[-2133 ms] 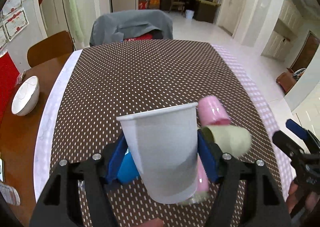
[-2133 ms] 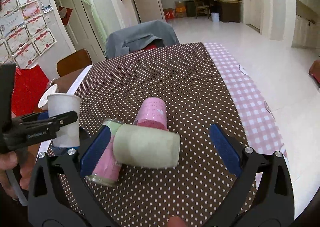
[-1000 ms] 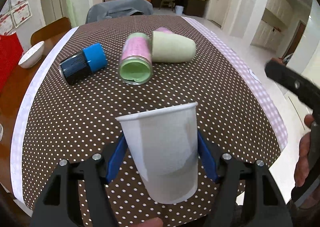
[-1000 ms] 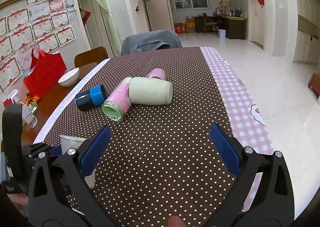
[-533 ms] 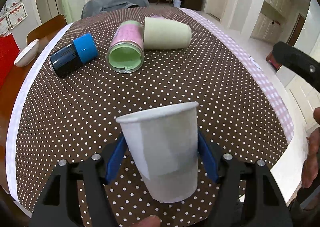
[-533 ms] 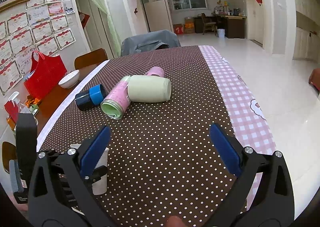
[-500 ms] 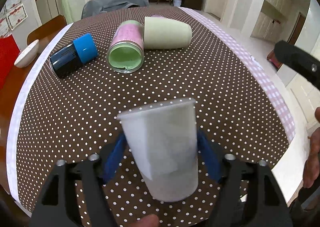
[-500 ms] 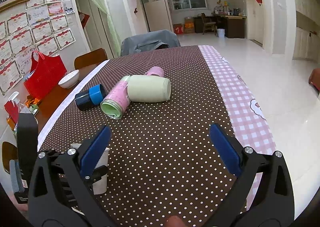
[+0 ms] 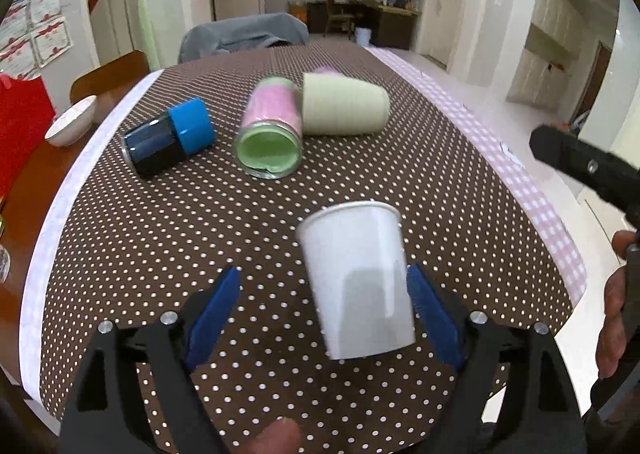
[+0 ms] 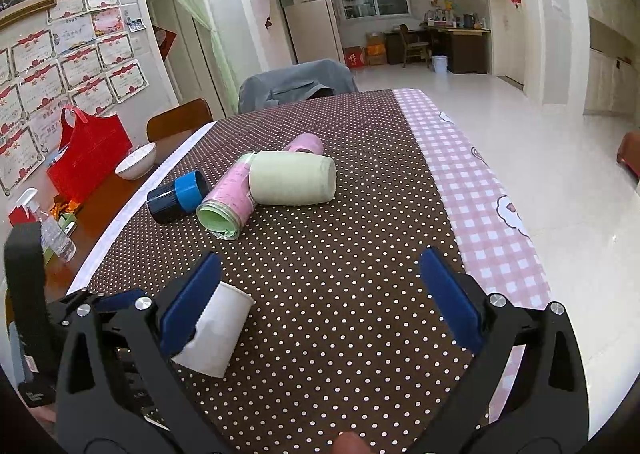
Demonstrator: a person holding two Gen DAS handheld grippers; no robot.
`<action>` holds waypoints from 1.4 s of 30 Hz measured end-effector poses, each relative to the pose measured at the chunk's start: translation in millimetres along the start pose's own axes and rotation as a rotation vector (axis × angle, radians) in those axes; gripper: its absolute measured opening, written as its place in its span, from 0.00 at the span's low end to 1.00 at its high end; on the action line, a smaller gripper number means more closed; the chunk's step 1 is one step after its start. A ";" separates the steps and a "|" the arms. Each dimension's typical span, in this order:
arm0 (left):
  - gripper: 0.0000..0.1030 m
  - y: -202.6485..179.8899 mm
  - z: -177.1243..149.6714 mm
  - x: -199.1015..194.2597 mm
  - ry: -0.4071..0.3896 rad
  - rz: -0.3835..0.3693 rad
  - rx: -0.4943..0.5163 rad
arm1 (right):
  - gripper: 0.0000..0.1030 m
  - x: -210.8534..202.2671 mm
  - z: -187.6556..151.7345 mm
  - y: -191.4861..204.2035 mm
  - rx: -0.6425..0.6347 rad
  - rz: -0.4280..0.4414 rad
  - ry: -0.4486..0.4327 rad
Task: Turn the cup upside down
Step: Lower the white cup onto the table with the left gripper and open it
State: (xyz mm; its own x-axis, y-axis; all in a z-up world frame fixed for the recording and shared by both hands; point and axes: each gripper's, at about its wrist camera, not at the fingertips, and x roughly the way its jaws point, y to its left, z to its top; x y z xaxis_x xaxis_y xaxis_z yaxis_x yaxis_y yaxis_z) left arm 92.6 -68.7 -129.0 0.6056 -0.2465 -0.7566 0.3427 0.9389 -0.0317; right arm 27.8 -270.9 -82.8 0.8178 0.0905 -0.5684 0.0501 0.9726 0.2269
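Note:
A white paper cup (image 9: 358, 280) stands on the dotted brown tablecloth (image 9: 160, 221), its wide end up, leaning slightly. My left gripper (image 9: 324, 304) is open around it; the cup rests near the right blue pad (image 9: 434, 316), with a wide gap to the left pad (image 9: 212, 310). In the right wrist view the cup (image 10: 214, 332) shows at lower left, partly behind my own left finger. My right gripper (image 10: 316, 298) is open and empty, to the right of the cup.
A cream cup (image 9: 342, 105), a pink-and-green bottle (image 9: 272, 129) and a black-and-blue bottle (image 9: 170, 135) lie on their sides mid-table. A white bowl (image 9: 70, 125) and red bag (image 10: 88, 157) sit at left. The table's near edge is close below the cup.
My left gripper has opened and let go of the white cup, which now stands on the table nearer the right pad. The right gripper has barely moved.

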 end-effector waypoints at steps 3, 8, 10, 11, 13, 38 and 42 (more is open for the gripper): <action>0.82 6.4 -1.5 -8.2 -0.027 0.008 -0.021 | 0.94 -0.3 1.0 1.9 -0.003 0.005 -0.001; 0.81 14.8 -3.6 -22.2 -0.075 0.024 -0.048 | 0.94 -2.0 3.6 7.6 -0.013 0.018 -0.007; 0.81 17.6 -4.2 -27.5 -0.098 0.035 -0.050 | 0.94 -3.8 5.2 10.6 -0.021 0.028 -0.015; 0.82 17.7 -4.5 -30.4 -0.109 0.042 -0.050 | 0.94 -4.4 5.8 12.0 -0.024 0.031 -0.018; 0.82 18.7 -5.1 -37.0 -0.133 0.058 -0.051 | 0.94 -6.3 7.5 14.4 -0.032 0.042 -0.028; 0.81 23.5 -0.3 -64.6 -0.224 0.121 -0.066 | 0.94 8.6 30.9 22.7 -0.284 0.267 -0.053; 0.81 25.3 1.3 -56.6 -0.202 0.124 -0.075 | 0.94 20.2 30.6 25.8 -0.421 0.305 -0.006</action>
State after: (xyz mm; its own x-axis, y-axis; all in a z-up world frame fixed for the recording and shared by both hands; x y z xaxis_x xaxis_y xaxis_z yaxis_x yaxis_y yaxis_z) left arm 67.9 -31.3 -86.1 0.7735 -0.1647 -0.6120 0.2076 0.9782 -0.0008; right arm 63.1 -250.5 -64.2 0.7625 0.3836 -0.5210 -0.4253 0.9040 0.0431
